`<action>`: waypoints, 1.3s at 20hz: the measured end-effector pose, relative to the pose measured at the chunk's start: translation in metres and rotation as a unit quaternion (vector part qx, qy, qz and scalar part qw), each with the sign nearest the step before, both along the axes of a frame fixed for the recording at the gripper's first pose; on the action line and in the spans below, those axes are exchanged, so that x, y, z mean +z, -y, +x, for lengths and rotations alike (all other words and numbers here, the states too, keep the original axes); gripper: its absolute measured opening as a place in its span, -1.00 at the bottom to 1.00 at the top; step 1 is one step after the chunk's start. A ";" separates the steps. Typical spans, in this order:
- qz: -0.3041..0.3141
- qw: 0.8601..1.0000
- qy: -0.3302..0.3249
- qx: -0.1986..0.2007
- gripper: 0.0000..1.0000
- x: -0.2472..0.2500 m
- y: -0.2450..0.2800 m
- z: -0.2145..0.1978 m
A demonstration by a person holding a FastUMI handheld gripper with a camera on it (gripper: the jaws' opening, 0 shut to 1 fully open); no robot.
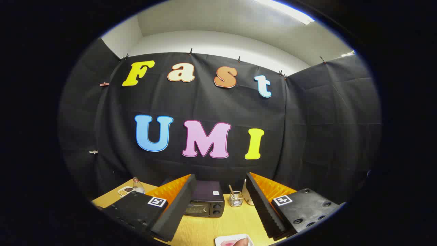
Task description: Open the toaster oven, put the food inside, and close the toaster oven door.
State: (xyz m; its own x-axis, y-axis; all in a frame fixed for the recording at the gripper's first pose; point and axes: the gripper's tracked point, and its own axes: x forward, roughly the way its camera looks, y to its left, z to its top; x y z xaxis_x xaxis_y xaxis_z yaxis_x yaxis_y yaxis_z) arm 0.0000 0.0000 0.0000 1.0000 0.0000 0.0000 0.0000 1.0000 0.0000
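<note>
- Gripper (218, 208) fingers spread wide, holding nothing.
- Toaster oven (206, 202) stands beyond them on the table (205, 229), door shut.
- Plate of food (234, 241) lies nearest, between the fingers.

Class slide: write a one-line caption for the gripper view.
Open gripper above the table, toaster oven shut beyond its fingers, food plate near them.

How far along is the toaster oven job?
Nothing looks done: the toaster oven sits beyond the fingers on the wooden table with its door shut. The gripper is open and holds nothing. The food lies on a white plate below. Opening, loading and closing remain.
</note>
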 end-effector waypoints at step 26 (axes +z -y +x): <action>0.022 0.998 -0.061 0.022 0.94 -0.043 -0.055 0.023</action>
